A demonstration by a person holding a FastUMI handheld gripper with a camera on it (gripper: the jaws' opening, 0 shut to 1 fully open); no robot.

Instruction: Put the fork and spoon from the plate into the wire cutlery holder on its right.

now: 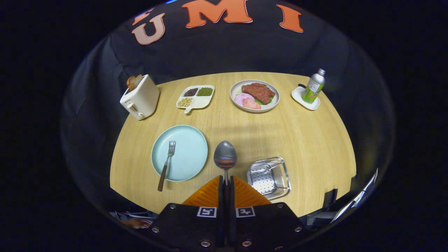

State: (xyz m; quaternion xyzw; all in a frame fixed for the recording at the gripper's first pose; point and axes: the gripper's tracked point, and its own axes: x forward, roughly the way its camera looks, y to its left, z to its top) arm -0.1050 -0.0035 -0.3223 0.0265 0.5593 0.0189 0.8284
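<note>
Pale blue plate; silver spoon — brown-handled fork; perforated steel cutlery holder; light woodgrain table

The spoon shows its bowl at twelve o'clock of the gripper, but the handle is swallowed between the clamped fingers. At four o'clock, the wire cutlery holder loses its near corner behind a finger.

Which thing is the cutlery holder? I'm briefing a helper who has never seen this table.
Start at the pale blue plate with the fork lying on it, near the table's front edge. To the plate's right, past the spoon held in the shut gripper, sits the holder. It is the only shiny metal basket, perforated and wire-rimmed; the other dishes are white or blue.
</note>
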